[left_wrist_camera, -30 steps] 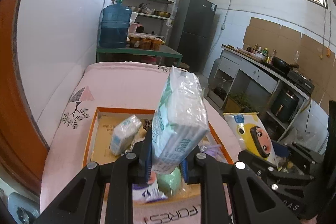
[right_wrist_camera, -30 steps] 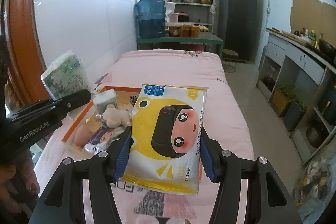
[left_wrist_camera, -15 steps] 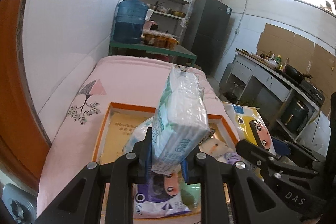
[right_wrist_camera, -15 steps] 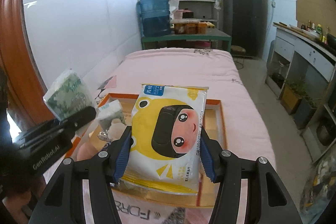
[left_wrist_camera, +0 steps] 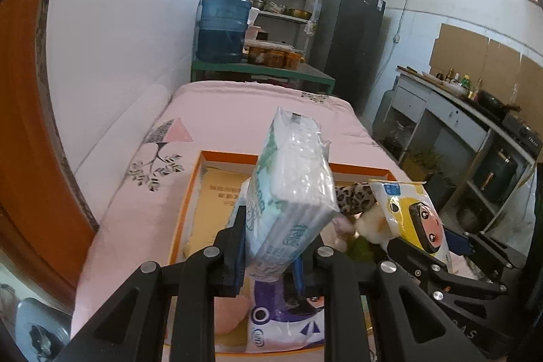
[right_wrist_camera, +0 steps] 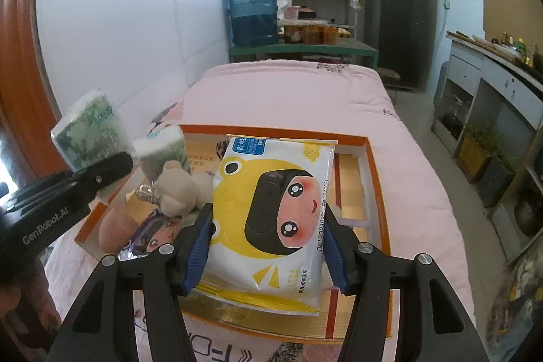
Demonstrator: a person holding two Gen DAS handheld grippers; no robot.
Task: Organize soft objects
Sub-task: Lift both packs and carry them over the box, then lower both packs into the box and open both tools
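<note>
**Both tools loaded above the orange box**

The left tool (left_wrist_camera: 269, 255) was clenched on a green-and-white tissue pack (left_wrist_camera: 288, 202), which stood upright between its pads. At 3 o'clock from it, the right tool (right_wrist_camera: 266, 248) gripped a yellow wet-wipes pack (right_wrist_camera: 271, 216) with a cartoon face, held flat. Both packs hung above the orange-rimmed box (right_wrist_camera: 375, 178) on the pink bed (right_wrist_camera: 288, 94). Inside the box, at 9 o'clock from the wipes, lay a beige plush toy (right_wrist_camera: 181, 189), a purple cartoon pack (right_wrist_camera: 154, 233) and a small tissue pack (right_wrist_camera: 163, 150). Beyond the bed, at 12 o'clock, stood a blue water jug (right_wrist_camera: 251, 12).
</note>
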